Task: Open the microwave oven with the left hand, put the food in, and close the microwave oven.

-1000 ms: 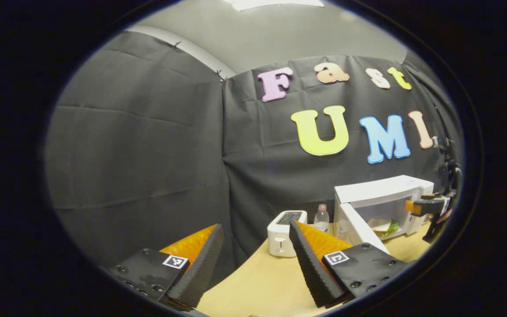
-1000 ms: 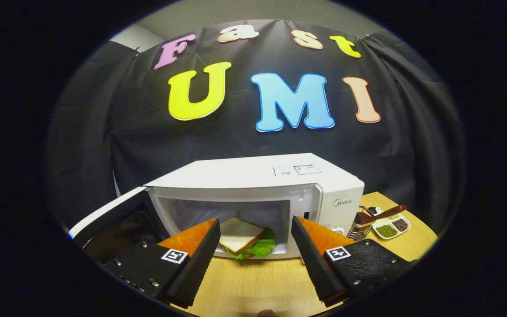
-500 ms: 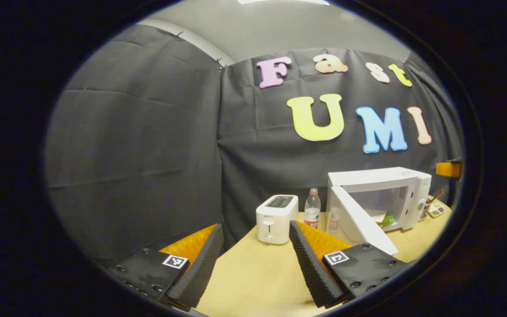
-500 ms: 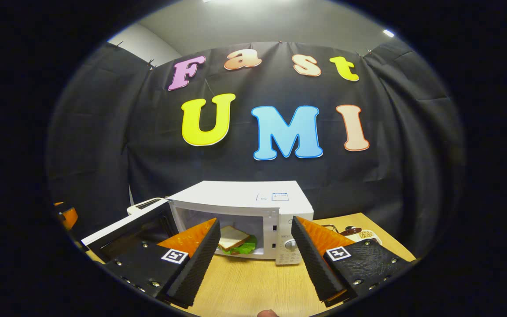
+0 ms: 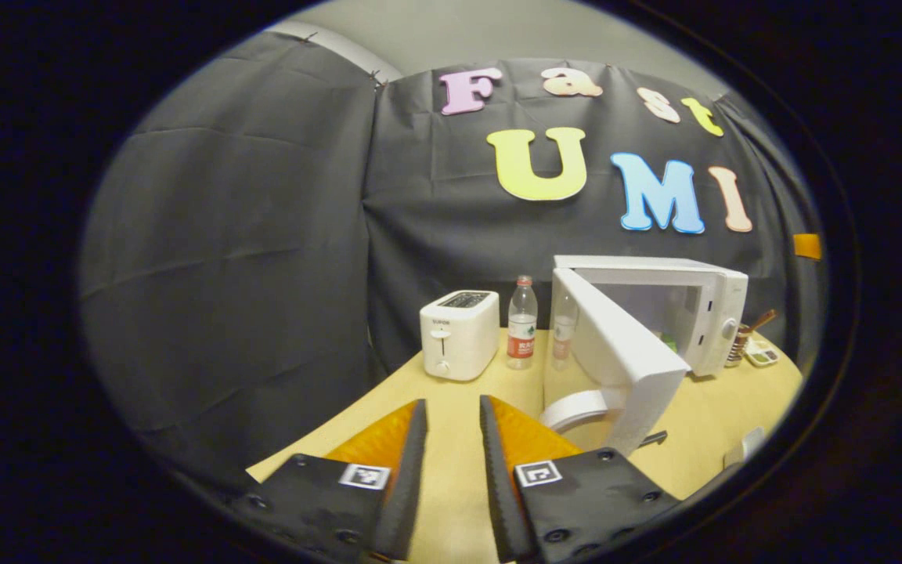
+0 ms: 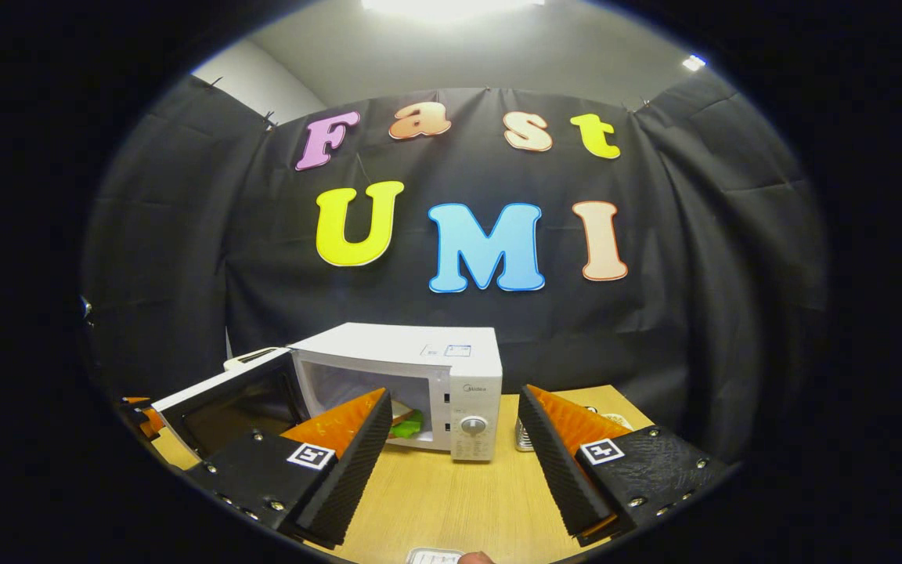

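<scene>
1. Since a second ago, the left gripper (image 5: 451,470) has narrowed its fingers from a wide spread to a slim gap, with nothing between them, and now sits nearer the open door (image 5: 615,352) of the white box-shaped microwave oven (image 5: 686,305).
2. Over the same second the right gripper (image 6: 455,462) has drawn back from the oven mouth; its fingers stand spread wide and empty above the pale wooden table (image 6: 451,501).
3. Food, a white-bread sandwich with green lettuce (image 6: 406,423), lies inside the oven cavity; in the right gripper view it is partly hidden behind that gripper's left finger (image 6: 341,446).
4. In the left gripper view the door swings out toward the camera, and a sliver of the green lettuce shows past its edge.
5. A white two-slot toaster (image 5: 459,335) stands on the table left of the oven, with a clear plastic water bottle with a red label (image 5: 521,323) between the two.
6. To the right of the oven, near the table's far edge, sit a small wire holder (image 5: 737,345) and a white divided dish of dried beans (image 5: 760,356).
</scene>
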A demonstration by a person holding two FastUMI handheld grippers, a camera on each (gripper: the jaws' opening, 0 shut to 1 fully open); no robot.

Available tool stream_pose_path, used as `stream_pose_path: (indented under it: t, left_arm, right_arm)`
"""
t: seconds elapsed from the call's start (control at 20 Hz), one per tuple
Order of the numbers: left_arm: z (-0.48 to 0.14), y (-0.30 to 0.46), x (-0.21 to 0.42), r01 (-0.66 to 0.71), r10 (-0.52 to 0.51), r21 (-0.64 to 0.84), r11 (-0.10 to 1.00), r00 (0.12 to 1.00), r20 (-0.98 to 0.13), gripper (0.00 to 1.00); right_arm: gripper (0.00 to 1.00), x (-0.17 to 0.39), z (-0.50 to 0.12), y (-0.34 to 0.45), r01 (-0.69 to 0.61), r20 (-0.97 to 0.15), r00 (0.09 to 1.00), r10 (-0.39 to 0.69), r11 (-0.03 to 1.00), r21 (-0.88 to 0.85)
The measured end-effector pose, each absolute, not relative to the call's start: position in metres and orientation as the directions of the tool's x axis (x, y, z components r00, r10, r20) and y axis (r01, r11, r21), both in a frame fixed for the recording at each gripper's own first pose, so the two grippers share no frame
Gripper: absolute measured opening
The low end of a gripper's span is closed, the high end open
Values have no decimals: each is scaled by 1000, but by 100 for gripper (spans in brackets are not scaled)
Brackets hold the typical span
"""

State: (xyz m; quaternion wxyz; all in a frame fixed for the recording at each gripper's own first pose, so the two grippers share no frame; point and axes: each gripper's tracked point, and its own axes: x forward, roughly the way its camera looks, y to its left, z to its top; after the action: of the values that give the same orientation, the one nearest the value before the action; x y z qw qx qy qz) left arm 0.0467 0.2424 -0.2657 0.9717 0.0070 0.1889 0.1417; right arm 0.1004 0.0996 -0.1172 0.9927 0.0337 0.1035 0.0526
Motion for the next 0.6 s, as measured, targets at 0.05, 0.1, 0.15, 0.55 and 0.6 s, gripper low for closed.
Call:
stream_pose_path:
  t: [0.05,0.1,0.15,0.55,0.6]
  left_arm:
    - [-272,241,46,-274,284,80,958,884,-370,29]
    - [-280,233,46,-261,269,76,962,878,-396,13]
    - [-280,229,46,-250,258,73,965,876,-407,13]
    - [-275,194,47,-193,213,89,977,880,-425,7]
    - [-273,188,46,-187,209,94,978,881,-424,7]
  right_arm:
    - [98,97,-117,94,-93,-203,973,108,992,81]
    - [98,94,-117,90,-92,-207,972,108,992,86]
    - [98,92,-119,85,-88,-209,972,105,992,89]
    - [98,74,-118,41,-43,-214,975,66,993,107]
    - [98,71,-116,37,-46,-211,975,68,993,107]
